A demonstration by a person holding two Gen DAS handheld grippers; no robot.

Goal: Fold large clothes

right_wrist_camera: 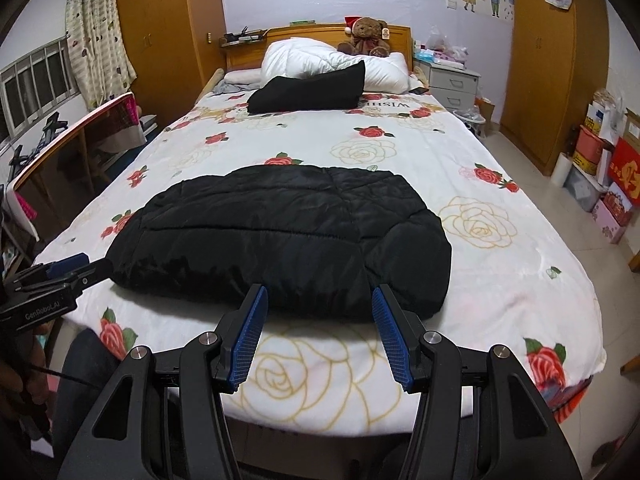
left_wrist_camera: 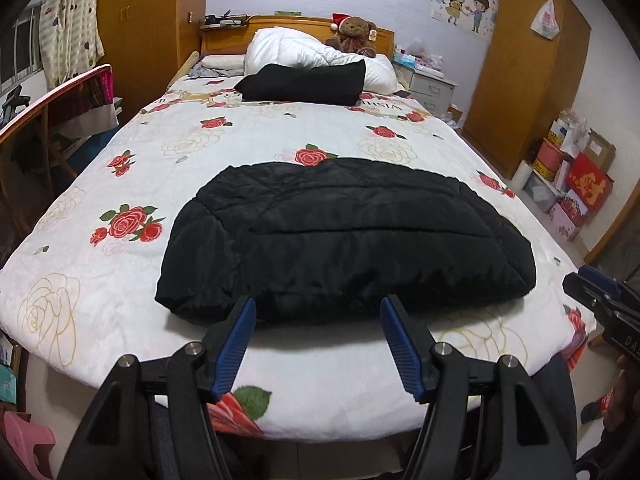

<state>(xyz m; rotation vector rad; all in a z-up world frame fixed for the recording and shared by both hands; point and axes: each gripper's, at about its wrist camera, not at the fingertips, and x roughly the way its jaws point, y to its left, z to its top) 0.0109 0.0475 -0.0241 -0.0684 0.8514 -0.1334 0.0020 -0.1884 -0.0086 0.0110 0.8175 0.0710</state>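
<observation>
Hand-held gripper faces puffy folded black jacket.

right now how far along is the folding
Done: the black quilted jacket lies in a compact folded bundle on the rose-print bedspread, and another folded black garment sits near the pillows. In hand: nothing; left gripper and right gripper hover open. Left: possibly moving the jacket aside.

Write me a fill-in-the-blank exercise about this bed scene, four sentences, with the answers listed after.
1. The folded black quilted jacket lies on a white bedspread printed with ____.
2. The left hand-held gripper has its jaws ____.
3. The right hand-held gripper holds ____.
4. The brown teddy bear by the wooden headboard wears a red ____.

Missing words: roses; open; nothing; hat
</observation>
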